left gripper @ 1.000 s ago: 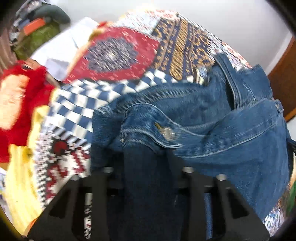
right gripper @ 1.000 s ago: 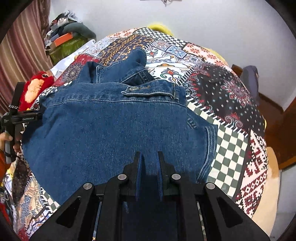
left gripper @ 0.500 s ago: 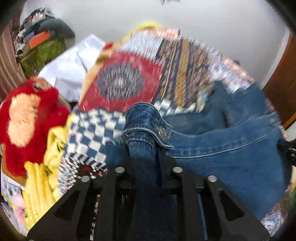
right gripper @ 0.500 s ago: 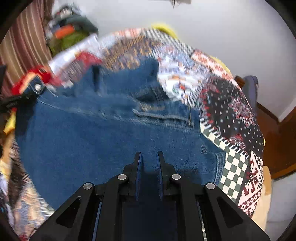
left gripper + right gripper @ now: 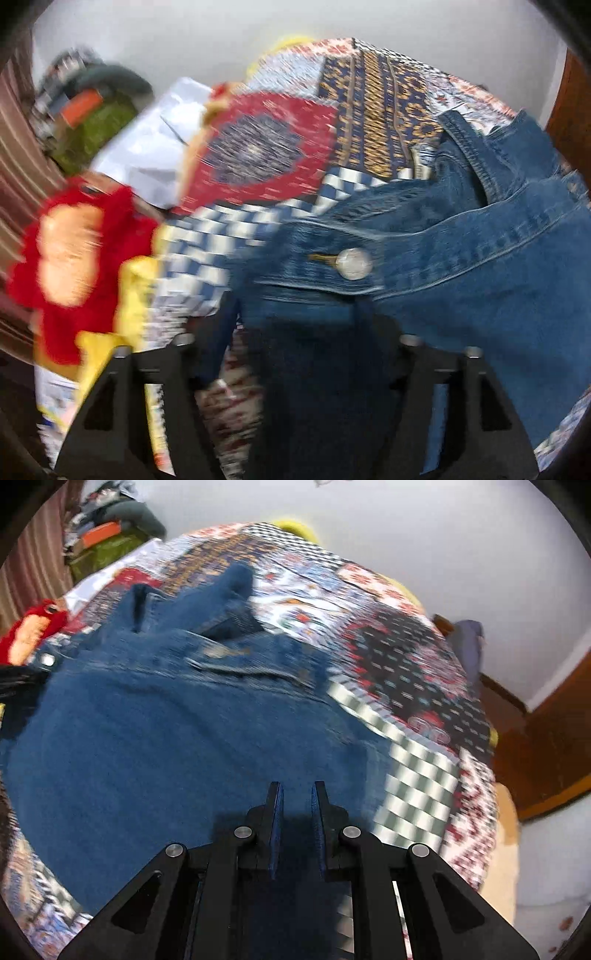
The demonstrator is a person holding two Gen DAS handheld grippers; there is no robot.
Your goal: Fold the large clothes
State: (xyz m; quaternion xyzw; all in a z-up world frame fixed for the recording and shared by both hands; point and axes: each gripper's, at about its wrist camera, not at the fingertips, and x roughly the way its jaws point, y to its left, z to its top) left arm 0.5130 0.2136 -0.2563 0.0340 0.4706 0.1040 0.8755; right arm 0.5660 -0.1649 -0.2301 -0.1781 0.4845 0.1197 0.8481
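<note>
A blue denim jacket (image 5: pixel 461 251) lies spread on a patchwork bedspread (image 5: pixel 266 147). Its cuff with a metal button (image 5: pixel 354 263) sits just ahead of my left gripper (image 5: pixel 303 325). That gripper's jaws are opening, and a dark fold of denim lies loose between the wide-apart fingers. In the right wrist view the jacket (image 5: pixel 166 738) fills the near half of the bedspread (image 5: pixel 406 672). My right gripper (image 5: pixel 296 794) is shut on the jacket's near edge, with cloth pinched between the narrow fingers.
A red plush toy (image 5: pixel 70 251) and yellow cloth (image 5: pixel 129 302) lie at the bed's left edge. Behind them are a white sheet (image 5: pixel 147 155), a green bundle (image 5: pixel 96 122) and a striped curtain (image 5: pixel 18 166). A wooden door (image 5: pixel 546 738) stands to the right.
The left jaws have spread wide off the denim fold they were pinching, and the cuff now lies lower, ahead of them. The right gripper keeps its grip on the jacket.
</note>
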